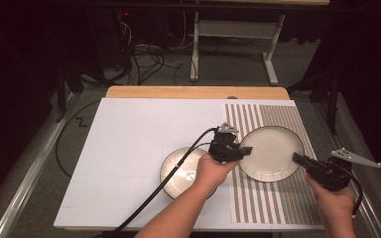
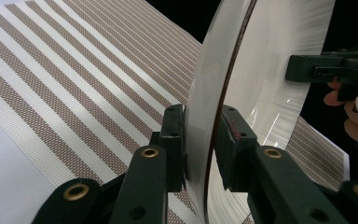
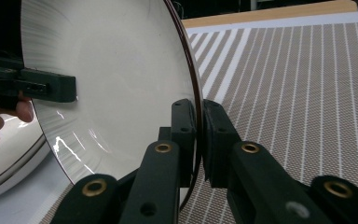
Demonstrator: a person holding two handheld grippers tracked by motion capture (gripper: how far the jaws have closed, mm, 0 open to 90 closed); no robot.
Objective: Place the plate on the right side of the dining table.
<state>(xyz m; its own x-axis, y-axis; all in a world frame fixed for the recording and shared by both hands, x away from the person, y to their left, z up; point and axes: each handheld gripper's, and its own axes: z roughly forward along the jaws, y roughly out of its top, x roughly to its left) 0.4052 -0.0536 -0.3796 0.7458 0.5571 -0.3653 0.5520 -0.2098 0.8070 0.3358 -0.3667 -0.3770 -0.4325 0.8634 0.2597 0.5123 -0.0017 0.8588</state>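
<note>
Above the woven striped mat (image 1: 278, 193), each hand-held gripper, left (image 1: 245, 150) and right (image 1: 299, 158), clamps the round glossy plate's (image 1: 272, 151) rim.

White round ceramic plate with ribbed rim (image 1: 273, 152) is sitting over the beige-and-white striped woven placemat (image 1: 278, 198), which is occupying the table's 3 o'clock side on the white rectangular table cover (image 1: 129, 148). Second white round plate (image 1: 178, 168) is lying on the cover, just off the mat's edge, at 9 o'clock of the first plate. Left black two-jaw gripper (image 1: 245, 150) is clamping the first plate's rim at its 9 o'clock; right black two-jaw gripper (image 1: 300, 158) is clamping the rim at about 4 o'clock. In the left gripper view the plate (image 2: 261, 70) is lying between the jaws, mat (image 2: 74, 79) behind; likewise in the right gripper view, plate (image 3: 121, 70), mat (image 3: 298, 84).
</note>
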